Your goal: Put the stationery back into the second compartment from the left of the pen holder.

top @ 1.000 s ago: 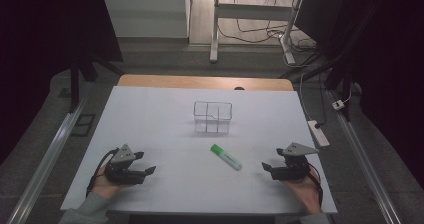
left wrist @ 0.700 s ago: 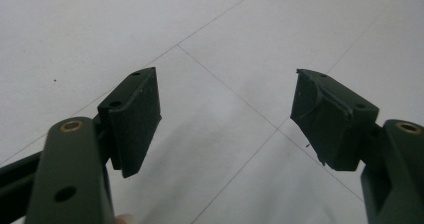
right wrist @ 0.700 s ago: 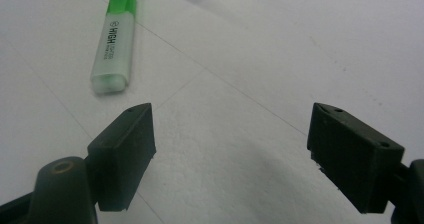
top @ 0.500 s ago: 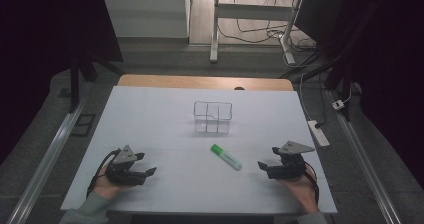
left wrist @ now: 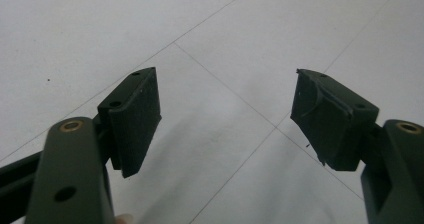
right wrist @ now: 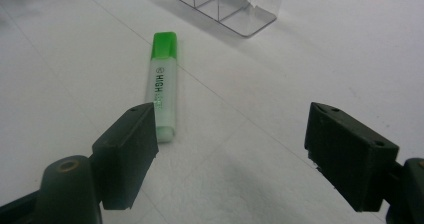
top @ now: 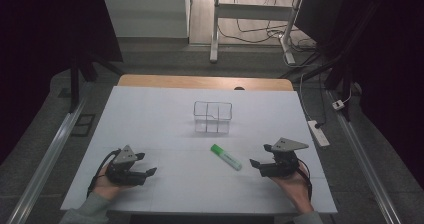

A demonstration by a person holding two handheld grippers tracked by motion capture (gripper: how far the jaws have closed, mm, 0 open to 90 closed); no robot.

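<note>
White sheeting covers the bench [top: 150, 119], matte and smooth, crossed by thin straight seam lines that show up close in the left gripper view. A strip of bare wood edge runs along the far side. Beyond it the room is dim: grey floor, white legs of another table, loose cables and a power strip [top: 318, 133] on the floor to the right, and a metal rail [top: 50, 151] along the left.

Near the middle of the bench stands a clear plastic organizer [top: 213, 117], box-shaped, with thin transparent walls dividing it into compartments; it looks empty as far as can be told. Just in front of it, apart from it, a green highlighter [top: 225, 157] lies flat on the sheet at a slant. In the right gripper view its cap is bright translucent green, its barrel pale with dark lettering, chunky and flat-sided.

The left gripper [left wrist: 226, 115] sits low at the near left corner, held in a hand [top: 102, 184] with a grey sleeve; its black blocky fingers [left wrist: 132, 116] stand wide apart with nothing between them. The right gripper [right wrist: 231, 156] is at the near right, close to the highlighter's pale end, its matte black fingers [right wrist: 127, 151] likewise spread wide and holding nothing.
</note>
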